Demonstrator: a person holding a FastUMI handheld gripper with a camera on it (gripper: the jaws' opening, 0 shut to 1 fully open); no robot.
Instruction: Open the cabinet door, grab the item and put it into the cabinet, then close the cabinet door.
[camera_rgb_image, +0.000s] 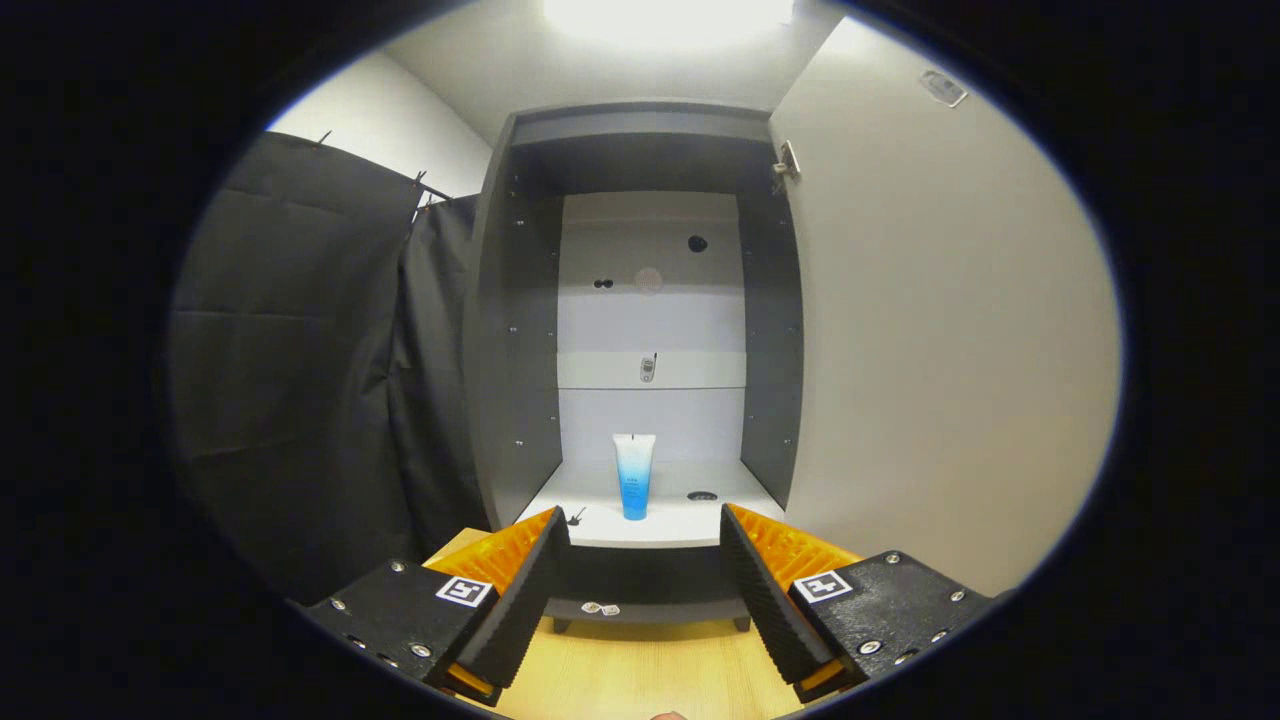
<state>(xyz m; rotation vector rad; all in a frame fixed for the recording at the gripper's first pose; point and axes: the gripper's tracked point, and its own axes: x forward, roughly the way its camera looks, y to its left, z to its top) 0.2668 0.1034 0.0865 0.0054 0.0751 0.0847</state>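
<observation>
A grey cabinet (520, 330) stands open straight ahead of me, its pale door (940, 330) swung wide to the right. On the cabinet's white bottom shelf (690, 520) a white-to-blue tube (634, 476) stands upright on its cap, just beyond my fingertips and a little left of the gap's middle. My gripper (645, 525) is open, with nothing between its fingers, held a short way back from the shelf's front edge.
A shelf board (700, 370) crosses the cabinet higher up, with a small object (648, 368) at its front. Black cloth (300, 380) hangs left of the cabinet. A light wooden surface (650, 670) lies below my fingers. A small dark hole (702, 495) marks the bottom shelf.
</observation>
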